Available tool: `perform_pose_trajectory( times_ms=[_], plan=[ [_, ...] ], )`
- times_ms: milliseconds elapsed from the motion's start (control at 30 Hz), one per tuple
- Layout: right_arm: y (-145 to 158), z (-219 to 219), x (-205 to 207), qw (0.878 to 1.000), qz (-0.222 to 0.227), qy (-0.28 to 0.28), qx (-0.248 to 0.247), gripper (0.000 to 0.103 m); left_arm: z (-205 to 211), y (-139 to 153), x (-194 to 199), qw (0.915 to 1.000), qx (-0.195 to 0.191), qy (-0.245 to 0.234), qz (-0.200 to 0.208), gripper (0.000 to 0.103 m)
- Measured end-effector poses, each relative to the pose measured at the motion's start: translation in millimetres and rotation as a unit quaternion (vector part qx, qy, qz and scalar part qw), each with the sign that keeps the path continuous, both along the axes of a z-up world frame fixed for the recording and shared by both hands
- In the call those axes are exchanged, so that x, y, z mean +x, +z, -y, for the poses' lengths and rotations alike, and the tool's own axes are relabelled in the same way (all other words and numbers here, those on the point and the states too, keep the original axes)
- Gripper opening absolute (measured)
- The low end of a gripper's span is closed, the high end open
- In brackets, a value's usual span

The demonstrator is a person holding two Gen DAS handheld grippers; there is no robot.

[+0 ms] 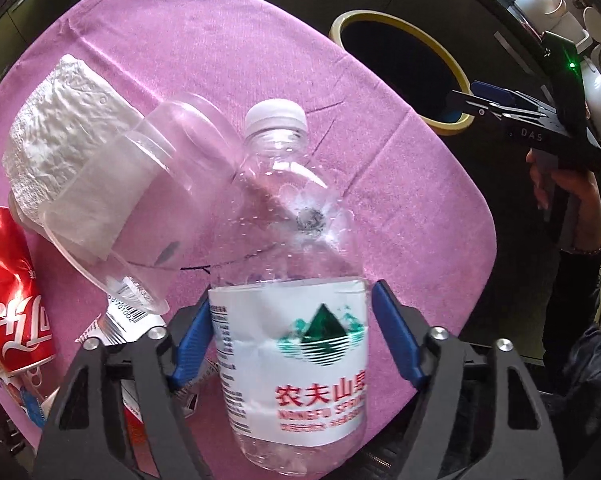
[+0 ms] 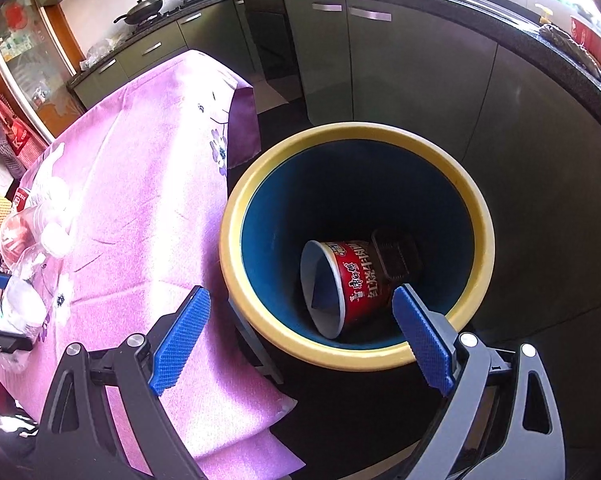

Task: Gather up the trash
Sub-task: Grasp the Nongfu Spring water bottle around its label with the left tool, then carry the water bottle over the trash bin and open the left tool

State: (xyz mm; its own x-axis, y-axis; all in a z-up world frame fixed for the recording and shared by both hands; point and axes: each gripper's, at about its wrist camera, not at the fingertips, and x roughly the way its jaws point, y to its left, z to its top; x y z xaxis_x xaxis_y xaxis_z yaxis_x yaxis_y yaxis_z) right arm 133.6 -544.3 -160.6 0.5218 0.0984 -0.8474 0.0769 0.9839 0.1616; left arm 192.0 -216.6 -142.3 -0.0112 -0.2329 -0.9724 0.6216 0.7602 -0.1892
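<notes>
My left gripper [image 1: 296, 340] is shut on a clear plastic water bottle [image 1: 296, 248] with a white label and white cap, its blue pads on both sides of the label. Beside it on the pink tablecloth [image 1: 228, 40] lie a clear plastic cup [image 1: 140, 200] stuffed with crumpled white tissue [image 1: 56, 132], and a red soda can [image 1: 16, 300]. My right gripper [image 2: 300, 332] is open and empty, held over the yellow-rimmed blue bin [image 2: 472, 196]. Inside the bin lie a red instant-noodle cup [image 2: 356, 280] and a dark plastic tray [image 2: 396, 256]. The right gripper also shows in the left wrist view [image 1: 460, 104] above the bin [image 1: 384, 20].
The bin stands on the dark floor just off the table's right edge. Green kitchen cabinets [image 2: 380, 64] run behind it, with pans on the counter. More wrappers and packaging [image 1: 116, 328] lie at the table's near left. A shopping bag [image 2: 16, 136] hangs at far left.
</notes>
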Motion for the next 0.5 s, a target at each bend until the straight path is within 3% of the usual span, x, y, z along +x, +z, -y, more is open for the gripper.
perform_pose_trajectory(
  times_ms=[67, 167, 500],
  plan=[
    [-0.2, 0.4, -0.1, 1.0, -0.002, 0.0, 0.0, 0.091, -1.4, -4.4, 3.0, 0.9999, -0.004, 0.005, -0.015, 0.063],
    [-0.9, -0.9, -0.2, 1.0, -0.004, 0.001, 0.001, 0.091, -0.8, 0.2, 2.8, 1.0, -0.004, 0.002, -0.006, 0.062],
    [-1.5, -3.0, 1.6, 1.0, -0.007, 0.003, 0.002, 0.091, 12.6, 36.5, -10.7, 0.9963, 0.007, -0.022, 0.083, 0.062]
  ],
)
